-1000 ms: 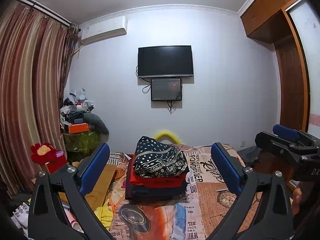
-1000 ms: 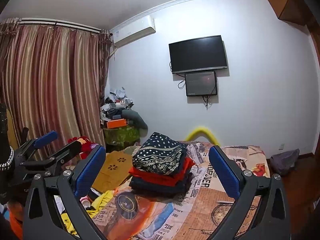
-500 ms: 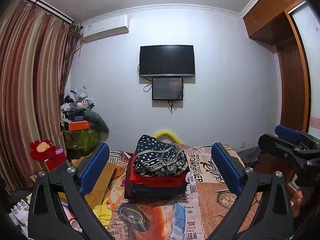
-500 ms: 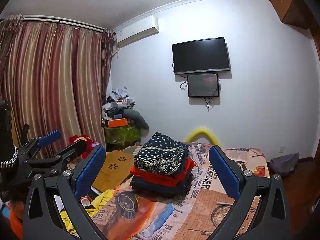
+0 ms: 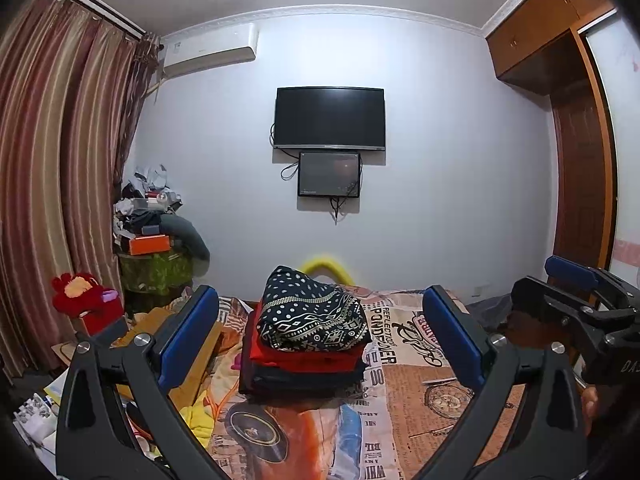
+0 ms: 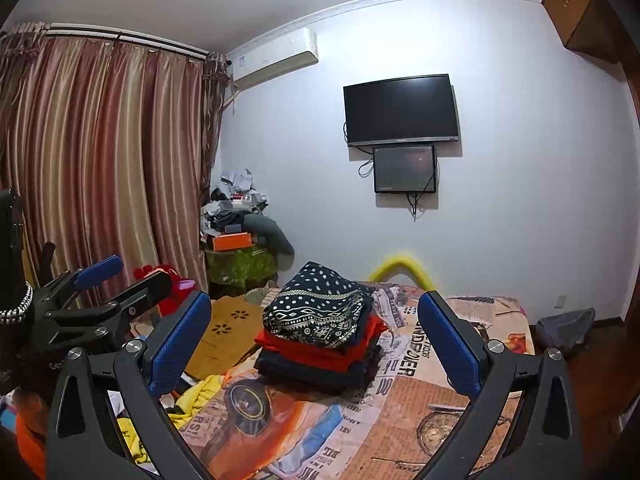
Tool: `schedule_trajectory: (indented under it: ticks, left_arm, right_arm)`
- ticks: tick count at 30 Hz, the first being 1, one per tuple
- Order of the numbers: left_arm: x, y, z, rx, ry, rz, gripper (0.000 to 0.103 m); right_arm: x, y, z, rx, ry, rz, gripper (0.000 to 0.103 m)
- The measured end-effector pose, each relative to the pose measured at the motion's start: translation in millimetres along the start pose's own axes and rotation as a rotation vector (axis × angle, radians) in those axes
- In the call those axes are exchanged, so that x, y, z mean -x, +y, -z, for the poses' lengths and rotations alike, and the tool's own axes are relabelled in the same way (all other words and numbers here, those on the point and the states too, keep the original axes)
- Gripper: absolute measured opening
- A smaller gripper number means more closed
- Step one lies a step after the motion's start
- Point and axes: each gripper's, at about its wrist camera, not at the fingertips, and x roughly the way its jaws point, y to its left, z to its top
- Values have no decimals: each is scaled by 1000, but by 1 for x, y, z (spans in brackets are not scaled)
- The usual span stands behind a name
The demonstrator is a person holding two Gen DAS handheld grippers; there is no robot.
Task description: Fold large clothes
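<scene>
A stack of folded clothes [image 5: 308,344] sits on the bed, with a dark dotted, patterned garment [image 5: 312,312] on top, a red one under it and dark ones below. It also shows in the right wrist view [image 6: 320,336]. My left gripper [image 5: 320,340] is open and empty, held in the air short of the stack. My right gripper [image 6: 316,344] is open and empty too, at about the same height. The right gripper shows at the right edge of the left wrist view [image 5: 576,300], and the left gripper at the left edge of the right wrist view [image 6: 100,292].
The bed has a newspaper-print sheet [image 5: 420,380]. A yellow garment [image 6: 196,396] and a tan cardboard box [image 6: 228,332] lie at its left side. A cluttered stand [image 5: 156,256] and striped curtains [image 5: 48,200] are at left, a wardrobe [image 5: 580,160] at right.
Both grippers have tilted or drifted slightly, so the room sits a little lower in view. The jaws stay open and the stack has not moved.
</scene>
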Motion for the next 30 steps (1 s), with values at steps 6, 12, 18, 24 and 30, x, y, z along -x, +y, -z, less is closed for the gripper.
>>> schedule_trajectory:
  ticks: [6, 12, 18, 24, 30]
  left_arm:
    - [-1, 0, 0, 13, 7, 22, 102]
    - [-2, 1, 0, 22, 16, 38, 102]
    - [-2, 1, 0, 28, 21, 52, 102]
    - [-2, -1, 3, 29, 26, 46, 102]
    - [-5, -1, 5, 25, 41, 42, 102]
  right_arm:
    - [1, -2, 0, 5, -4, 14, 103]
    - [3, -5, 0, -6, -6, 20, 103]
    - [4, -8, 0, -13, -10, 24, 103]
    - [3, -9, 0, -14, -6, 22, 103]
    - [1, -10, 1, -17, 0, 24, 103]
